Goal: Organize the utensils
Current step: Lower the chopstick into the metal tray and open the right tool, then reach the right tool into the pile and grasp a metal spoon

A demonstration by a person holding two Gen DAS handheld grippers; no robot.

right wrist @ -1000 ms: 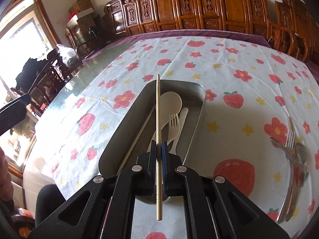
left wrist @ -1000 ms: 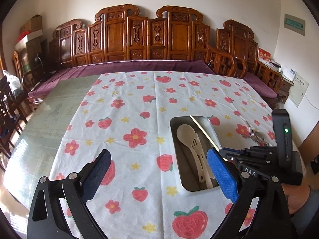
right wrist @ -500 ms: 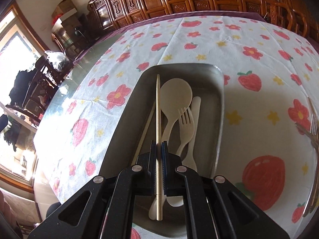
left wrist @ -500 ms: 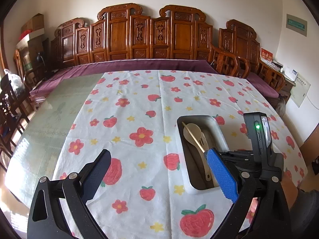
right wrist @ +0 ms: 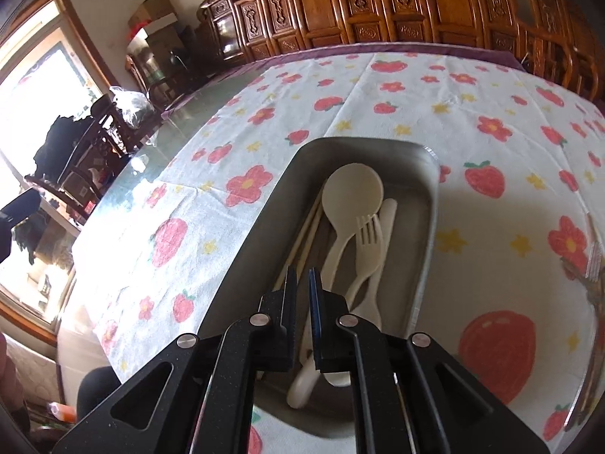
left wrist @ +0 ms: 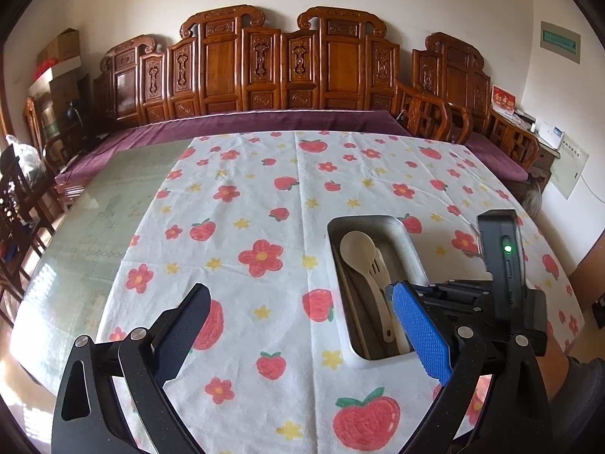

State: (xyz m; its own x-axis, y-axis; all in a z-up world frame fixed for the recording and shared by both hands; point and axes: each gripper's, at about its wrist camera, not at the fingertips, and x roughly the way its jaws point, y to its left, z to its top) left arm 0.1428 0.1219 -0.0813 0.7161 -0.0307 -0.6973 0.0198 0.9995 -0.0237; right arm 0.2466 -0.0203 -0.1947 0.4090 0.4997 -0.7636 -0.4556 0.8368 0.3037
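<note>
A metal tray (right wrist: 431,204) sits on the strawberry tablecloth and holds a cream spoon (right wrist: 351,193), a fork (right wrist: 368,242), a knife (right wrist: 387,212) and two cream chopsticks (right wrist: 308,227) along its left side. My right gripper (right wrist: 302,283) hangs just over the tray's near end, its jaws slightly parted and empty. The tray also shows in the left wrist view (left wrist: 412,246), with the spoon (left wrist: 357,246) inside. My left gripper (left wrist: 298,325) is wide open and empty above the cloth, left of the tray.
Metal cutlery (right wrist: 590,276) lies on the cloth at the far right edge. The cloth covers a glass-topped table (left wrist: 94,219). A carved wooden bench (left wrist: 280,75) with a purple cushion runs along the far side. Chairs stand at the left.
My right gripper lowered the chopstick into the tray and let it go; its jaws have parted. The chopstick now lies beside the other one. My left gripper stayed open.
</note>
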